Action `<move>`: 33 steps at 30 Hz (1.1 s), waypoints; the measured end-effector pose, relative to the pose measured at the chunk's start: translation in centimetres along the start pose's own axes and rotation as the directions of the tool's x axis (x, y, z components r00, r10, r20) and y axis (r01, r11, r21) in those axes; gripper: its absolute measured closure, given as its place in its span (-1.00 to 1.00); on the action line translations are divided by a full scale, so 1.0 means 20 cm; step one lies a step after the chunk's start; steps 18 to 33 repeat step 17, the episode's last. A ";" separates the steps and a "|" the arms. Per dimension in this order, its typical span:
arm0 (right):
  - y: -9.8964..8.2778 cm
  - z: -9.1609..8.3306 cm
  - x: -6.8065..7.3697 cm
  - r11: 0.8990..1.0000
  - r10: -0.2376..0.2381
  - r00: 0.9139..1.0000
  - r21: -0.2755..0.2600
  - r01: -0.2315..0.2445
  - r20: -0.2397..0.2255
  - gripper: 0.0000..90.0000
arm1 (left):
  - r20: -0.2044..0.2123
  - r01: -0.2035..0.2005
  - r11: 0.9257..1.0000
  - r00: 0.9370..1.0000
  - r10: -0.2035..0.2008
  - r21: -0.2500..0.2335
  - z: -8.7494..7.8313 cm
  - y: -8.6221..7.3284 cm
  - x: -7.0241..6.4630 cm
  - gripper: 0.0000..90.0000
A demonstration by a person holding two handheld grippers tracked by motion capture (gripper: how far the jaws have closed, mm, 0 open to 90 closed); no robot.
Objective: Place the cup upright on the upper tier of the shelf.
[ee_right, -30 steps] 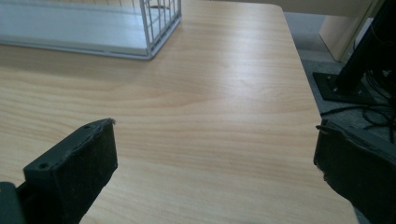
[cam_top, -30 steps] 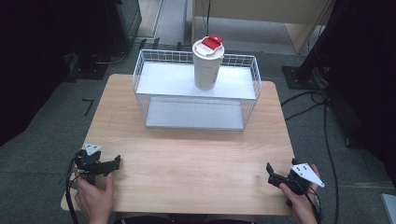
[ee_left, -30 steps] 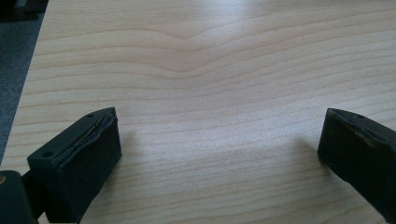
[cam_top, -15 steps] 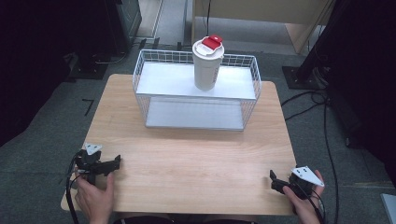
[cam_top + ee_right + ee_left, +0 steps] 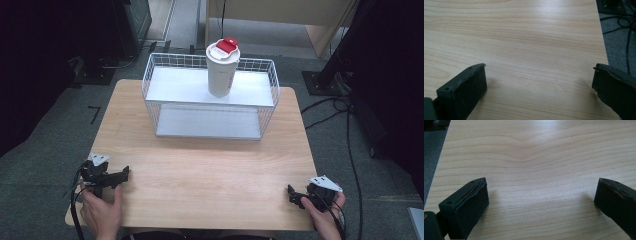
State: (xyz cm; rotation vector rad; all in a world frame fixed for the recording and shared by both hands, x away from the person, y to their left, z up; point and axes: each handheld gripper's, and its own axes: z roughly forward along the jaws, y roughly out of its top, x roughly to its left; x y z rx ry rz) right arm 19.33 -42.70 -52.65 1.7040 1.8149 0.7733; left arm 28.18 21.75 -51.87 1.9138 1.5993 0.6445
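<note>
At the near left corner of the one wooden table, the left gripper rested wide open, holding nothing. One white cup stood upright in one wire basket, far off. At the near right, the right gripper gaped empty too.

A pale wooden counter stands on grey carpet. Toward its far edge sits a white wire basket rack with a white upper shelf and a white lower tray. On the upper shelf a tall white paper cup with a white lid and a red tab stands upright, right of the shelf's middle. At the near left corner a hand holds the left black two-fingered gripper low over the wood, pointing right. At the near right corner the right black gripper points left, also in a hand. Both are well apart from the rack. Black cables lie on the carpet at the right.
</note>
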 end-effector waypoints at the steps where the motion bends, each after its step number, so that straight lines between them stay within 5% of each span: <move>1: 0.00 0.00 0.00 1.000 0.009 1.000 0.008 -0.009 -0.006 -1.00 | 0.000 0.000 1.000 1.000 0.000 0.000 0.00 0.00 0.00 -1.00; 33: 0.00 0.00 -0.01 1.000 0.014 1.000 0.013 -0.014 -0.015 -1.00 | 0.000 0.000 1.000 1.000 0.000 0.000 0.00 0.00 0.00 -1.00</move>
